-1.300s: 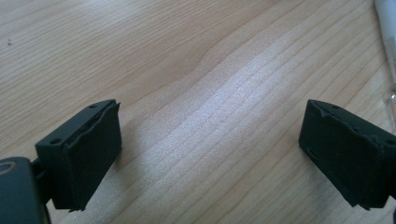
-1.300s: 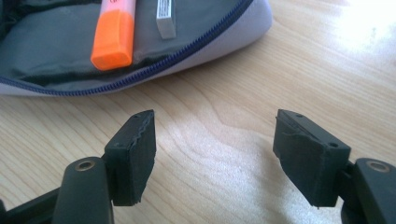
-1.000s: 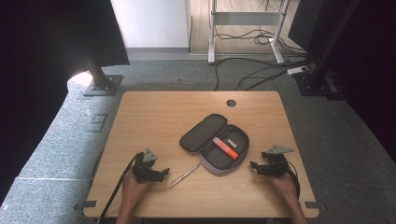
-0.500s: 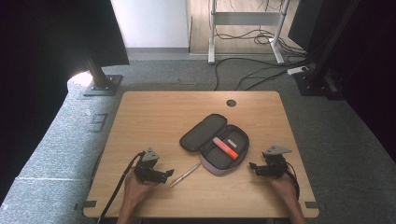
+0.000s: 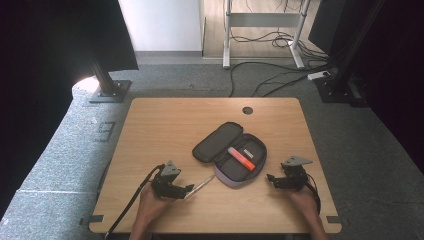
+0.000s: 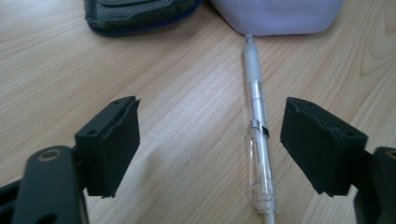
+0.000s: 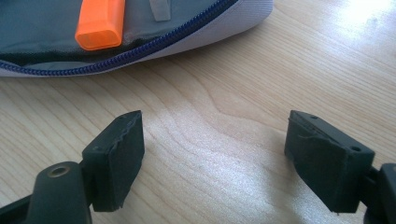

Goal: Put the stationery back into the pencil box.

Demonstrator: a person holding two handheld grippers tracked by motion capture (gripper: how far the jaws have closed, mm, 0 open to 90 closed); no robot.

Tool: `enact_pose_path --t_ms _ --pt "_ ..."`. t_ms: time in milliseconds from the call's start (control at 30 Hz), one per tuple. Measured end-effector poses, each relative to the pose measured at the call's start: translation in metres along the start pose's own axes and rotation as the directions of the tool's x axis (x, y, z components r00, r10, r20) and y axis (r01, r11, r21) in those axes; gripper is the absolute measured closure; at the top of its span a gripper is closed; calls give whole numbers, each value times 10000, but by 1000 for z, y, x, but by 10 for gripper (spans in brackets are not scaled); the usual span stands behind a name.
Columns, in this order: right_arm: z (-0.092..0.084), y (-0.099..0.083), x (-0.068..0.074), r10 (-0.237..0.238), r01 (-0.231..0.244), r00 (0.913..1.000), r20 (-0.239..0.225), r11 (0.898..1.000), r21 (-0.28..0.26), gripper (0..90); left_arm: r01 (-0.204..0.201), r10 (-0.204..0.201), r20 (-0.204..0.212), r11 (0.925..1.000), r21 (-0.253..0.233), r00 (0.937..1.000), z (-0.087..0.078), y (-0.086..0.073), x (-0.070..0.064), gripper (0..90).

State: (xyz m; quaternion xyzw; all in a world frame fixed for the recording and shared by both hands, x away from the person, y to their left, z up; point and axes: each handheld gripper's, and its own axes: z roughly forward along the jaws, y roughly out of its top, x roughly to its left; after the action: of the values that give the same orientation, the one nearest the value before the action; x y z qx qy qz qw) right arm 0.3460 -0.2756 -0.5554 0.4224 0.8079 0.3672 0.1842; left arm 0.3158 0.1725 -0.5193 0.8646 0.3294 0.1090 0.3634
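A clear pen point(image 5: 202, 184) point(image 6: 257, 116) lies on the wooden table point(image 5: 165, 125), its tip at the edge of an open lilac pencil case point(image 5: 230, 176) point(image 6: 280, 16). An orange marker point(image 5: 241, 158) point(image 7: 100, 23) rests inside the case. My left gripper point(image 5: 187, 190) point(image 6: 212, 144) is low over the pen. Its jaws have just been closing. The pen lies between them near the right jaw, and neither pad presses on it. My right gripper point(image 5: 271, 178) point(image 7: 215, 154) stands open beside the case point(image 7: 210, 32), its jaws having just been opening, with nothing between them.
The case's dark lid point(image 5: 217, 142) point(image 6: 135, 14) lies flat toward the table's middle. A round cable hole point(image 5: 247, 110) sits near the far edge. Both forearms come in over the near edge. Cables point(image 5: 270, 82) trail on the floor beyond the table.
My left gripper has shifted a little to the right, toward the pen. The right gripper, the case and the pen stay where they were.
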Motion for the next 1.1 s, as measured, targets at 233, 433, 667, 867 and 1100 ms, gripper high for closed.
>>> enact_pose_path --t_ms 233,433,667,867,1100 --pt "0 0 0 -1 1 10000 0 10000 1 195 -548 544 234 9984 161 9982 10 3 -12 311" --pt "0 0 0 0 0 10000 -3 10000 1 195 -664 657 454 9977 142 9968 17 2 -16 433" --pt "0 0 0 -22 22 10000 -11 10000 3 195 -735 724 644 9972 161 9953 21 1 -17 526" --pt "0 0 0 -1 1 10000 -12 10000 0 195 -931 903 667 9948 409 9937 29 -1 -19 590" --pt "0 0 0 3 -3 10000 -16 10000 1 195 -1117 1101 514 9933 292 9926 29 -2 -21 697"
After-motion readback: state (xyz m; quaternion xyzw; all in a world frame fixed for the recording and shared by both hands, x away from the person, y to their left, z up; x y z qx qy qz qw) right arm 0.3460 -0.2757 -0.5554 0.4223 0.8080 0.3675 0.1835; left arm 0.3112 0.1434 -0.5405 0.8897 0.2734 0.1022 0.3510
